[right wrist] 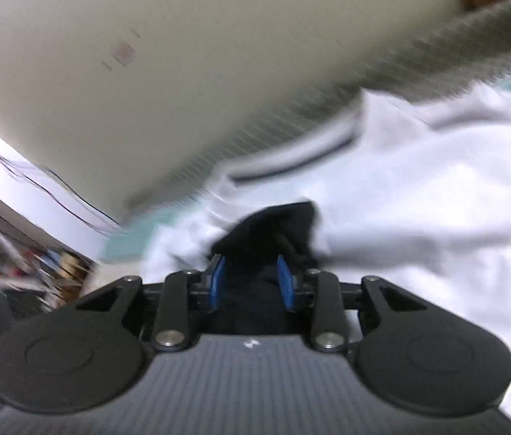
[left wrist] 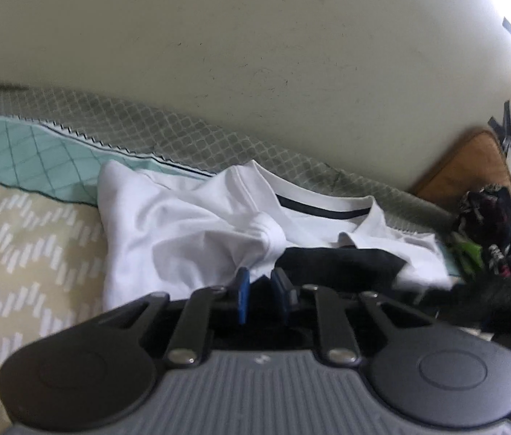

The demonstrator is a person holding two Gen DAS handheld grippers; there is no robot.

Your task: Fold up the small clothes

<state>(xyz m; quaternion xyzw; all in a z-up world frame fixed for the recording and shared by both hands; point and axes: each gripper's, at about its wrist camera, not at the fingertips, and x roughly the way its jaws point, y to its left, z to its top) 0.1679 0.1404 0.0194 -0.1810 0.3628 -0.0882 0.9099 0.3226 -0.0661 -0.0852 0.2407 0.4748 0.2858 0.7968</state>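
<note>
A white T-shirt (left wrist: 182,224) with a dark-lined collar lies crumpled on the bed, also filling the right wrist view (right wrist: 418,199). A small black garment (left wrist: 338,264) rests on its lower part. My left gripper (left wrist: 260,282) has its blue pads close together, pinching a bunched fold of the white T-shirt. My right gripper (right wrist: 251,272) stands a little open. The black garment (right wrist: 277,224) lies between and just beyond its pads, which do not visibly press on it. The right wrist view is blurred.
The bed has a beige patterned cover (left wrist: 19,235) and a teal quilt (left wrist: 30,152) with a grey checked border along the cream wall (left wrist: 219,54). A wooden headboard (left wrist: 469,166) and a pile of dark patterned clothes (left wrist: 487,224) sit at the right.
</note>
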